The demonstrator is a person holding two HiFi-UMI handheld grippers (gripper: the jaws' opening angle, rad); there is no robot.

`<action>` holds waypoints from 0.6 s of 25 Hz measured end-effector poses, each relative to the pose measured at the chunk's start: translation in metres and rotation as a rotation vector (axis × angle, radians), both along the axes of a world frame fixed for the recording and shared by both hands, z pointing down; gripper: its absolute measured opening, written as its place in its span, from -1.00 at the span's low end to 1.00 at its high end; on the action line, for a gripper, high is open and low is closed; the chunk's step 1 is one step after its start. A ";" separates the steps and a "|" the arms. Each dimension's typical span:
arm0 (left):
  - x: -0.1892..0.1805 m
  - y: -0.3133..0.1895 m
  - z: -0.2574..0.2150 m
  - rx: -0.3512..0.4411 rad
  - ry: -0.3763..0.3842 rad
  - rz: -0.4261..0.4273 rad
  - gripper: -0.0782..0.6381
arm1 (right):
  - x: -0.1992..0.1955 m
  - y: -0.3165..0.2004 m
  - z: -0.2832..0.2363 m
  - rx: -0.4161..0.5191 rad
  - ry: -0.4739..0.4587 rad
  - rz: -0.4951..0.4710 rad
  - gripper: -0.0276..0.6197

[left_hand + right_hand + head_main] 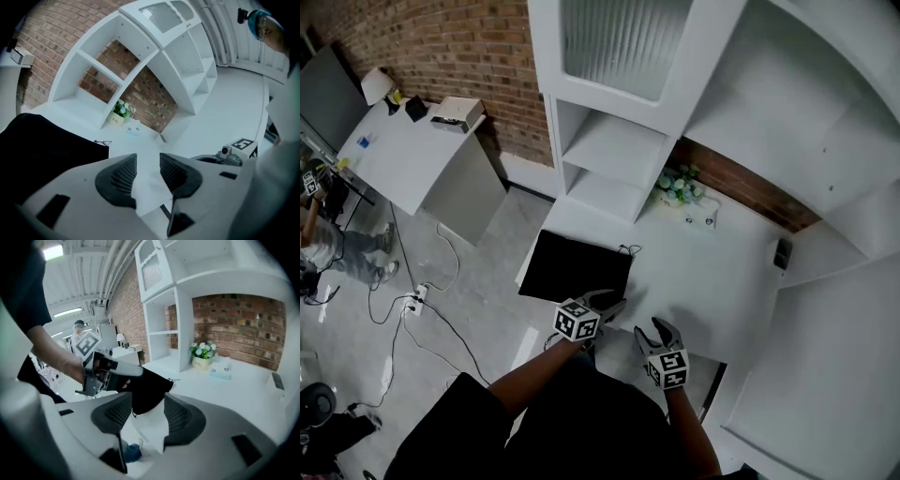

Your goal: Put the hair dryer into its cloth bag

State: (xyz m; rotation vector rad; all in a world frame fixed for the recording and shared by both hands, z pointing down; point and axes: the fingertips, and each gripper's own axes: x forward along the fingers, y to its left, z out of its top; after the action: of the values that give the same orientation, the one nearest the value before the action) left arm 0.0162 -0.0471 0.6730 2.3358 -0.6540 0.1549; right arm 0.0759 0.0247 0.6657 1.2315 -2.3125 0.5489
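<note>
Though flat, matte black cloth bag (577, 267)

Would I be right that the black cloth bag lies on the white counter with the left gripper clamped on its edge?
Not quite: the black cloth bag lies on the white counter, but the left gripper is open and empty, as the left gripper view shows.

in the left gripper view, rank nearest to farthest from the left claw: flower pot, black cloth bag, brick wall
1. black cloth bag: on the counter at left, just ahead of the left claw.
2. flower pot: farther back on the counter, by the shelf unit.
3. brick wall: behind the pot, at the back.
</note>
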 end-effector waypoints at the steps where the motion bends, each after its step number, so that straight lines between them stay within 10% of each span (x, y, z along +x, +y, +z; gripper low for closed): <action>1: 0.002 0.011 -0.009 0.027 -0.002 -0.012 -0.37 | 0.007 0.004 -0.013 0.023 -0.033 0.027 -0.22; 15: 0.070 0.189 -0.135 0.303 0.005 -0.204 -0.65 | 0.061 0.124 -0.147 0.343 -0.170 0.084 -0.40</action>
State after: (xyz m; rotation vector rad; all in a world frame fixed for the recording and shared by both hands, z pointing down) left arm 0.0858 0.1419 0.5379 2.5345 -0.9648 -0.0463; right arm 0.1366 0.1489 0.5192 1.4931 -2.5856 0.3010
